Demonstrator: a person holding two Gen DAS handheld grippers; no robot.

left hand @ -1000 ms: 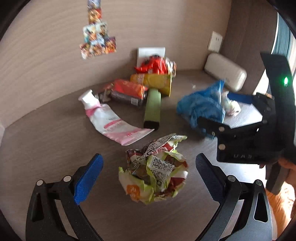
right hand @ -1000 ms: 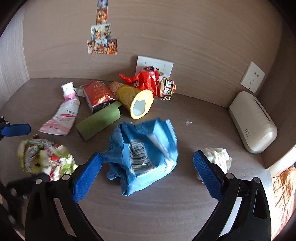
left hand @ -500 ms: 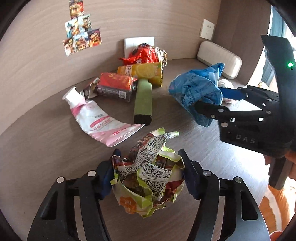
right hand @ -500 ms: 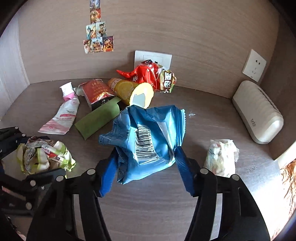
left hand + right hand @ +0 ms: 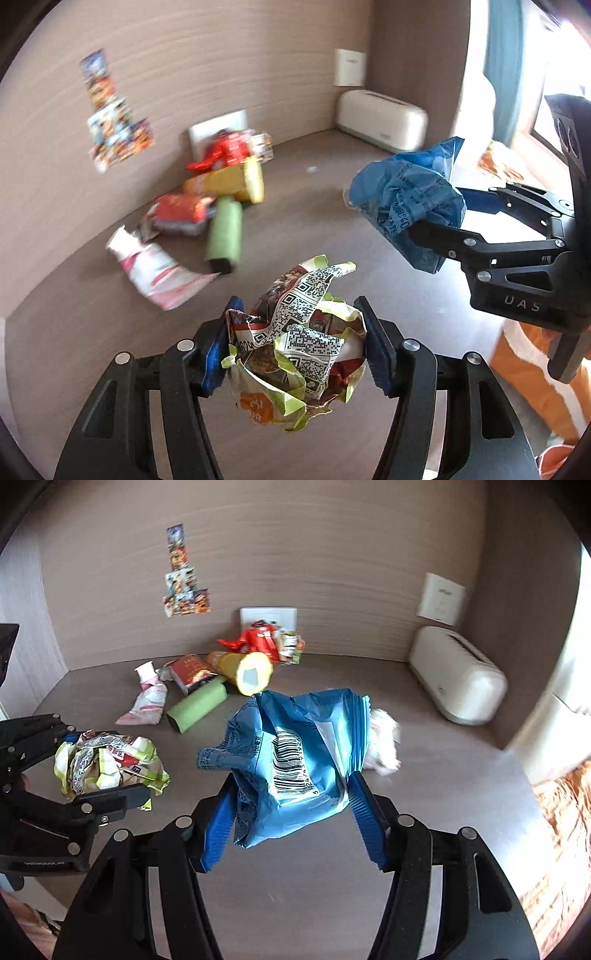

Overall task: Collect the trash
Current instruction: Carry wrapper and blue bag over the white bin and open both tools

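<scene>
1. The left gripper [image 5: 295, 347] was closed on a crumpled green wrapper [image 5: 295, 343], its blue pads pressed into either side; the wad hung clear of the tabletop [image 5: 332, 221]. Crumpled foil is springy — it could have squeezed out of the pads if the hold eased, and the loose flaps drooping below might have caught on something.
2. The right gripper [image 5: 291, 808] was closed on a blue bag [image 5: 291, 753], pinched near its lower part with most of the bag standing free above; it too was off the tabletop. Slick film held by a fold might have slid through the pads, or the bag might have flopped over and dragged.
3. The two grippers were near each other, the right one's fingers just beside the wrapper in the left view; a careless swing could have knocked one load out with the other.
4. No bin showed in either view, so where to drop the loads could not be told.
5. More trash lay by the wall — a pink tube [image 5: 146, 701], a green roll [image 5: 197, 707], a yellow can [image 5: 243, 668], a red packet [image 5: 190, 672], a red wrapper [image 5: 258, 638]; a white wad [image 5: 384, 742] sat just behind the bag and risked being swept along.
</scene>
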